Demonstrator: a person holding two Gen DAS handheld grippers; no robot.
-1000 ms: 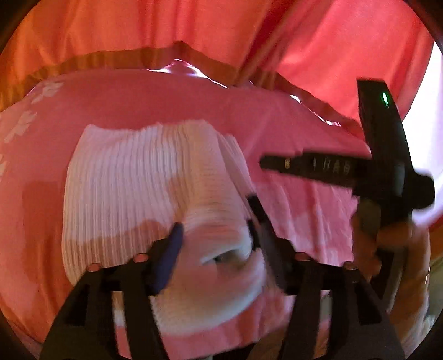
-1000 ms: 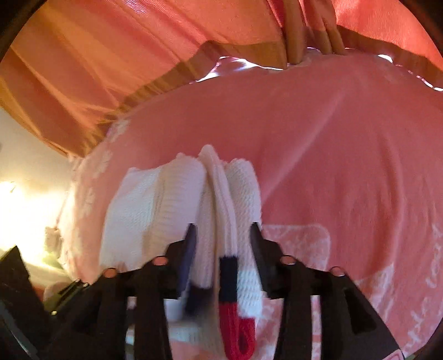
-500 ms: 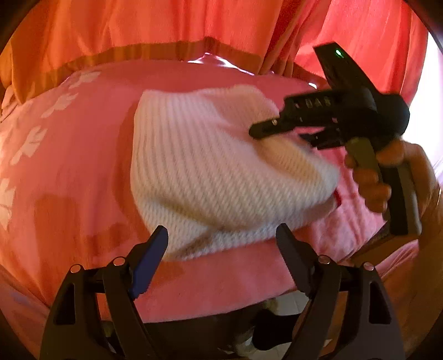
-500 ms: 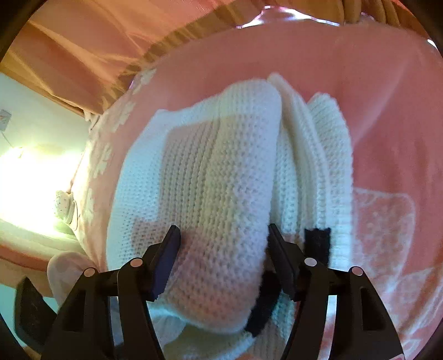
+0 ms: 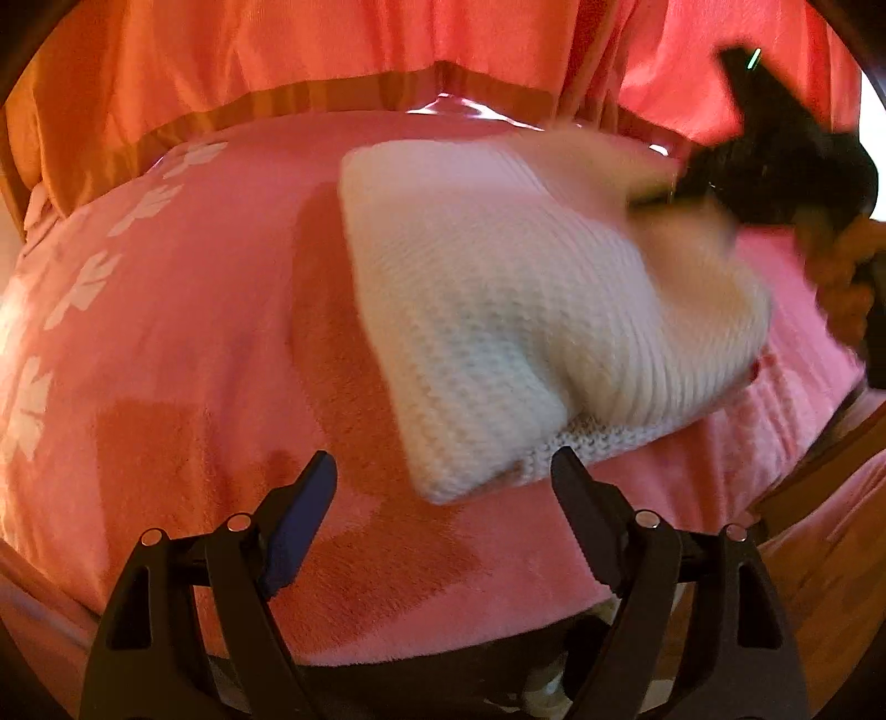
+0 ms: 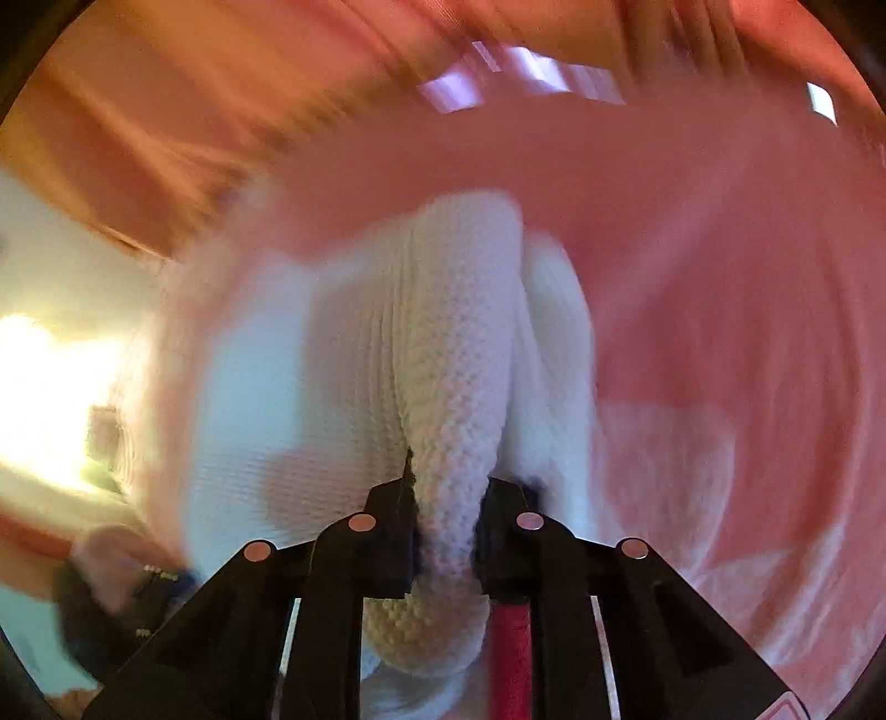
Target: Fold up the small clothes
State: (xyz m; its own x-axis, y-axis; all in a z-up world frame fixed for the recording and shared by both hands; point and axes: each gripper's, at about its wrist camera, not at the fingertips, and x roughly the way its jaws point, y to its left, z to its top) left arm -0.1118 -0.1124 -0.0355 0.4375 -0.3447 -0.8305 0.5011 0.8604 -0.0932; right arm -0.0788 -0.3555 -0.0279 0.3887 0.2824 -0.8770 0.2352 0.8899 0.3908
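Note:
A folded white knit garment [image 5: 498, 310] lies on the pink blanket [image 5: 183, 343]. My left gripper [image 5: 443, 498] is open and empty, just in front of the garment's near corner. My right gripper [image 6: 448, 531] is shut on a thick fold of the white knit garment [image 6: 459, 354]; a red strip [image 6: 509, 653] shows beneath the jaws. In the left wrist view the right gripper [image 5: 659, 194] is blurred at the garment's far right edge, held by a hand [image 5: 847, 271].
Red-orange curtains [image 5: 332, 44] hang behind the blanket-covered surface. The blanket's front edge [image 5: 421, 642] drops off just before the left gripper. A bright light [image 6: 50, 382] glares at the left of the right wrist view.
My left gripper let go of the garment, opened and drew back. My right gripper opened, then closed on a thick fold. The garment has shifted right and away in the left view.

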